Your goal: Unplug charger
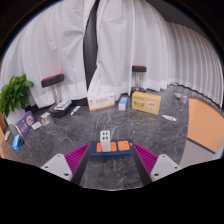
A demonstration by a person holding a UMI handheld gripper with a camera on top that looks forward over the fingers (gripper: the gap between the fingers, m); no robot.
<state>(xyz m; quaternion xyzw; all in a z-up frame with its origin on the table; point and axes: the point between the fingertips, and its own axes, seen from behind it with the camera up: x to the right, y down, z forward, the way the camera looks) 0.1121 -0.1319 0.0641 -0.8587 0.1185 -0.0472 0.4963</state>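
Note:
A blue power strip (111, 149) with orange sockets lies on the dark grey marbled table (112, 172), just ahead of my fingers and between their tips. A white charger (105, 136) is plugged into its left end and stands upright. My gripper (112, 156) is open, with the magenta pads (76, 155) wide apart on either side of the strip. Neither finger touches the strip or the charger.
Beyond the strip stand a yellow box (146, 102), a white box (101, 101) and a small blue carton (123, 102). A potted plant (14, 93) and small boxes (25, 122) sit at the left. An orange board (206, 124) lies at the right. White curtains (120, 40) hang behind.

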